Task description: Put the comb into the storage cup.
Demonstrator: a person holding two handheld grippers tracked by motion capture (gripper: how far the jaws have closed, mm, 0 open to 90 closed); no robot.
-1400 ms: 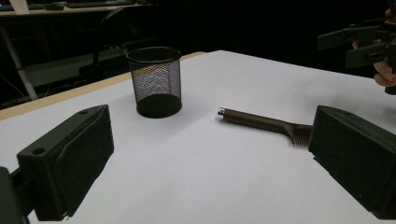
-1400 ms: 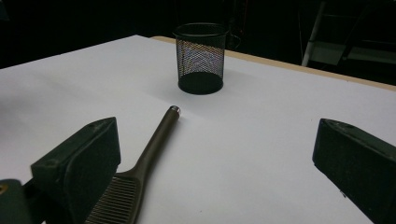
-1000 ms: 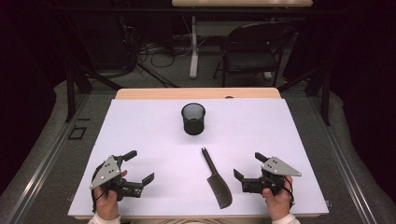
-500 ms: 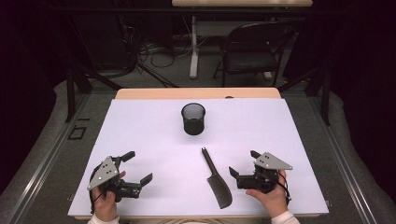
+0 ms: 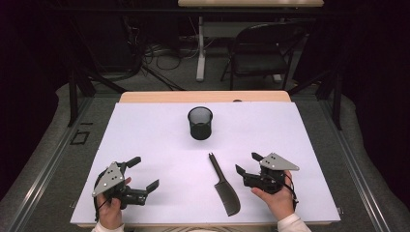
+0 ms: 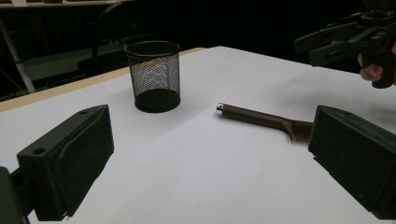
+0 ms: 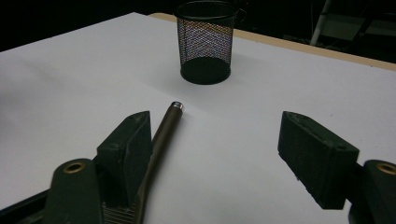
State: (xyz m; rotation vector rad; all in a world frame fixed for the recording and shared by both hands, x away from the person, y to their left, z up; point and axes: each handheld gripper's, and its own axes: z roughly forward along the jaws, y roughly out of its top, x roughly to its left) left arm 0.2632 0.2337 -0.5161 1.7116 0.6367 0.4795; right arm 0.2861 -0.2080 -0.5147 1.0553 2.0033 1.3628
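From my remote station, the comb (image 5: pixel 225 187) lies flat on the white-covered desk (image 5: pixel 145 130), its round handle tip pointing up toward the black mesh cup (image 5: pixel 200 123), its toothed end nearest the person's edge; the cup stands upright beyond the comb, well apart from it. My right gripper (image 5: pixel 247 166) sits just right of the comb, held in a hand (image 5: pixel 273 200) that comes in from the near edge; its fingers (image 7: pixel 128 144) stand apart and have just been closing, with nothing clamped between them; in the right gripper view one of them sits right beside the comb's handle (image 7: pixel 163 133), and I cannot tell whether they touch, while the other stands clear to the side. My left gripper (image 5: pixel 142 174) rests well to the left of the comb, near the same edge of the desk, in the other hand (image 5: pixel 112 208); its fingers (image 6: pixel 74 154) are spread wide and empty; the left gripper view looks between them at the comb (image 6: pixel 261 119) and the cup (image 6: pixel 154 77).
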